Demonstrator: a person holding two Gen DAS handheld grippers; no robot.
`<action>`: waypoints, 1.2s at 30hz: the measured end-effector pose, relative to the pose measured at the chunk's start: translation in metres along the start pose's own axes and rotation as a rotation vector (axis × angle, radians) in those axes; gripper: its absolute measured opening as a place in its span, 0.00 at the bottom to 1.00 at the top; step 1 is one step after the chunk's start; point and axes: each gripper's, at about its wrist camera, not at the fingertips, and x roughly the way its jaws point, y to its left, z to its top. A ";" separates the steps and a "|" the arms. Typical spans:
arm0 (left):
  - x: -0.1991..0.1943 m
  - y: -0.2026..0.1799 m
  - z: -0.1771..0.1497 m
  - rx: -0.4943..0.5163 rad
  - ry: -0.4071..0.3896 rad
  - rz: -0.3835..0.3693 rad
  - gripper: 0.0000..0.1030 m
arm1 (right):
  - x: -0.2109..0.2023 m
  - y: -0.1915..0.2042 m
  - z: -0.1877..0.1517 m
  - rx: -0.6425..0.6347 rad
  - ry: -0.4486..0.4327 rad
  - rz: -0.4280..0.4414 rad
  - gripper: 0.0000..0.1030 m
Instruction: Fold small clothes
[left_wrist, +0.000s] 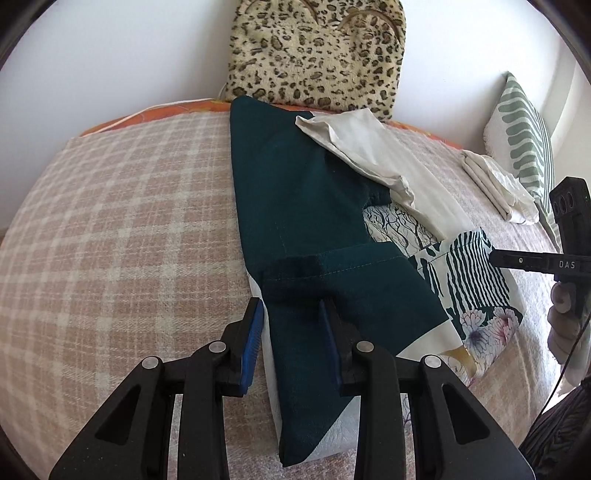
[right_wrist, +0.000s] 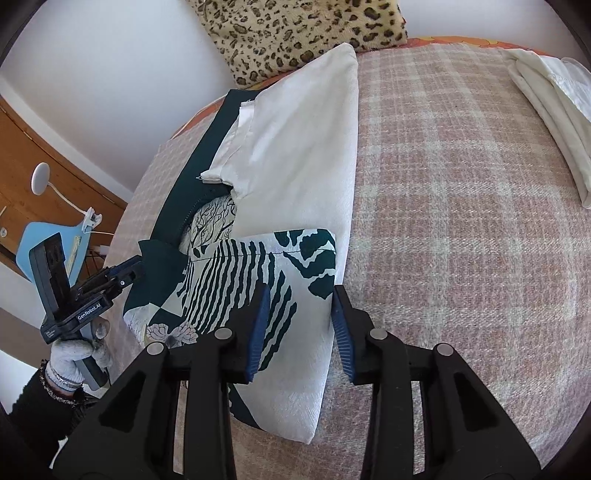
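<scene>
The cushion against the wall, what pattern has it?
Leopard print, dark spots on tan cushion; clearest in the left wrist view.

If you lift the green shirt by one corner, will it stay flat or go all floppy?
Probably floppy: the green shirt already lies in soft folds and creases on the blanket. It likely drapes and unfolds when lifted. It looks light, thin cloth, so a push would likely bunch it rather than slide it.
</scene>
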 end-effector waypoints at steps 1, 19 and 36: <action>0.002 0.000 0.001 -0.001 0.006 -0.001 0.28 | 0.001 0.001 0.000 -0.009 0.002 -0.005 0.33; 0.010 0.004 0.008 -0.037 0.008 -0.024 0.28 | 0.002 0.010 -0.002 -0.068 -0.006 -0.043 0.31; -0.007 0.018 0.011 -0.043 -0.100 -0.065 0.01 | -0.002 0.016 -0.001 -0.080 -0.046 -0.073 0.05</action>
